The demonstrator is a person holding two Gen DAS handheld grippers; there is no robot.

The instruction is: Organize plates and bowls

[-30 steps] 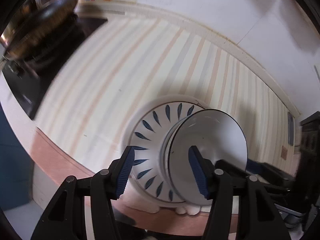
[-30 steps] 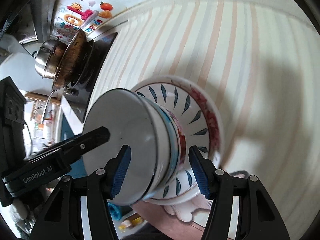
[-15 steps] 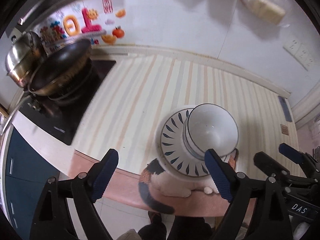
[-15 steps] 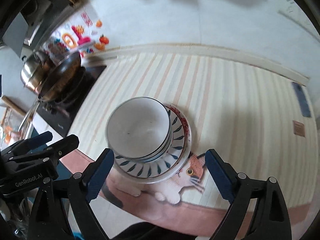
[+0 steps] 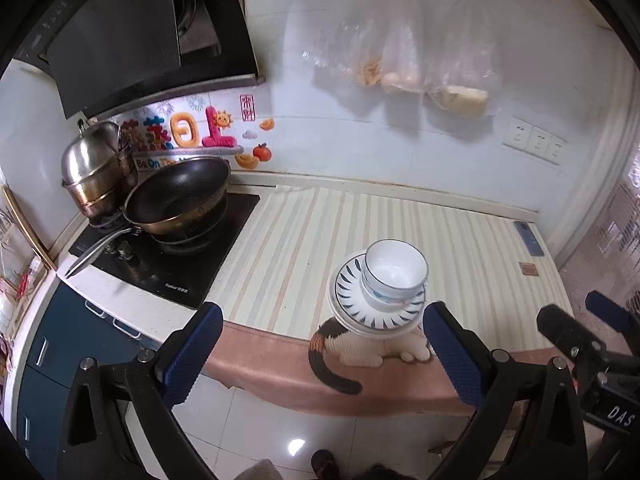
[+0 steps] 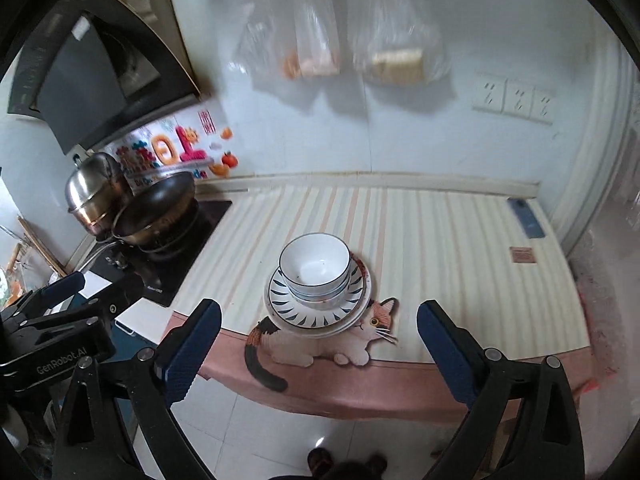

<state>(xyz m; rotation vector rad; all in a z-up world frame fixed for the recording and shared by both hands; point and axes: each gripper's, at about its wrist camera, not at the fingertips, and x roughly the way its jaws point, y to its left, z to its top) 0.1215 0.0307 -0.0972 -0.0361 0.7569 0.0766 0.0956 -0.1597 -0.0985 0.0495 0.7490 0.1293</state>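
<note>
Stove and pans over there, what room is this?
Most likely a home kitchen. A black wok and a steel pot sit on a stove under a range hood, and stacked bowls rest on plates on the counter.

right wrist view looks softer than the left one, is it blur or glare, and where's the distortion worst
Right wrist view: blur, the plastic bags and range hood smear while the bowls stay fairly crisp. Left wrist view: sharper, with a glare spot on the floor tile. Both views: fisheye bends the counter's back edge most toward the rim.

White bowl (image 6: pixel 314 264) on blue-petalled plate (image 6: pixel 316 312), striped cloth (image 6: pixel 440 240).
</note>
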